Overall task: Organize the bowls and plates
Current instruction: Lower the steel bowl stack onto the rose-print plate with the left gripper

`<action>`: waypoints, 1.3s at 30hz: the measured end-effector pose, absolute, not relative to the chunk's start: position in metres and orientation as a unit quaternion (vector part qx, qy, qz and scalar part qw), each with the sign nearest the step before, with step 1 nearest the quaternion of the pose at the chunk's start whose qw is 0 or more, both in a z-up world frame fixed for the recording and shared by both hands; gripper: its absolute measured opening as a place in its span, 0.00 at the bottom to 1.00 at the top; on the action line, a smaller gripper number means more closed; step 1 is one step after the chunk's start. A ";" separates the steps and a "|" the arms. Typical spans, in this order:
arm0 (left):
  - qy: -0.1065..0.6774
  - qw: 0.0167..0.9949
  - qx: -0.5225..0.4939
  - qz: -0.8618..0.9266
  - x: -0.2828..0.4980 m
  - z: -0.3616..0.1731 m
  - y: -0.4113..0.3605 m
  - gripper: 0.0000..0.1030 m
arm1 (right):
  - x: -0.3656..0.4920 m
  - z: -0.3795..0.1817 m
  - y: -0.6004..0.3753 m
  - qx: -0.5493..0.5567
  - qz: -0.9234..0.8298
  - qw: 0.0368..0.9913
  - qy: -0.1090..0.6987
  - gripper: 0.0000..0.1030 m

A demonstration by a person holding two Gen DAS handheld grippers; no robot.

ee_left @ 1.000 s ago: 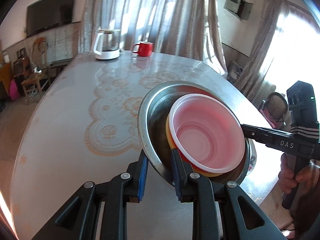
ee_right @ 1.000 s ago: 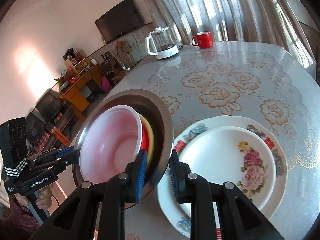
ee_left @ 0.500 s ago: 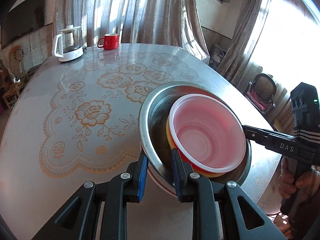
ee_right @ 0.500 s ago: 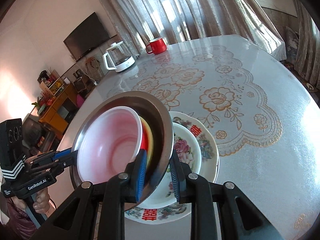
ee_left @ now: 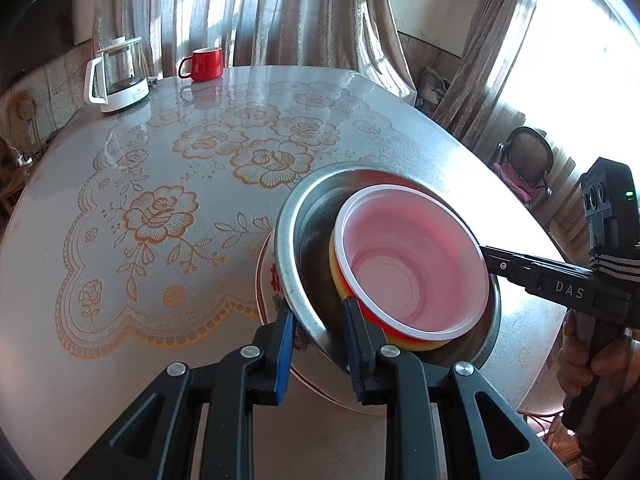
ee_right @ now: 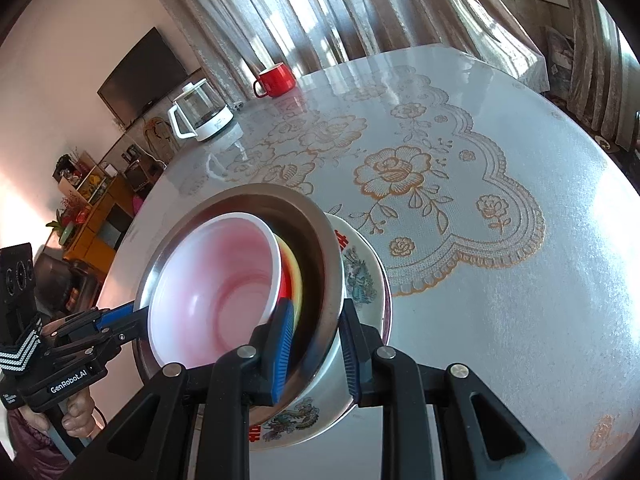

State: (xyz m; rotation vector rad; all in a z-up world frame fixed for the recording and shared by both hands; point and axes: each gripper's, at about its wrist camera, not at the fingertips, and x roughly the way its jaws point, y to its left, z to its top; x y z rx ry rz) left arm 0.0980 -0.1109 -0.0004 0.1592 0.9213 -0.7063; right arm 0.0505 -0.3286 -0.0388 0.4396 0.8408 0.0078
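A steel bowl (ee_left: pixel 304 240) holds a stack of plastic bowls: a translucent pink one (ee_left: pixel 412 260) on top of a red and a yellow one. My left gripper (ee_left: pixel 318 320) is shut on the steel bowl's near rim. My right gripper (ee_right: pixel 316 320) is shut on its opposite rim (ee_right: pixel 332 272) and shows in the left wrist view (ee_left: pixel 490 256). The steel bowl hangs just over the flowered plates (ee_right: pixel 360 276), which lie stacked on the table; their edge shows in the left wrist view (ee_left: pixel 266 276). I cannot tell if the bowl touches them.
A glass kettle on a white base (ee_left: pixel 118 76) and a red mug (ee_left: pixel 204 64) stand at the far side of the round table (ee_left: pixel 160 200). A chair (ee_left: pixel 528 160) stands beyond the table's right edge. A cabinet (ee_right: pixel 96 200) stands left of the table.
Both grippers have carried the steel bowl with its stack over the flowered plates and lower toward them. The grips have not changed.
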 end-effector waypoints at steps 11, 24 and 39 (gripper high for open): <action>0.441 0.828 0.072 -0.340 0.097 -0.003 -0.116 0.26 | 0.051 -0.039 -0.332 0.212 -0.006 0.890 0.404 0.23; 0.444 0.829 0.056 -0.336 0.093 -0.009 -0.110 0.27 | 0.049 -0.037 -0.331 0.211 -0.005 0.891 0.402 0.23; 0.443 0.831 0.045 -0.335 0.090 -0.010 -0.108 0.30 | 0.042 -0.038 -0.328 0.223 0.004 0.885 0.408 0.27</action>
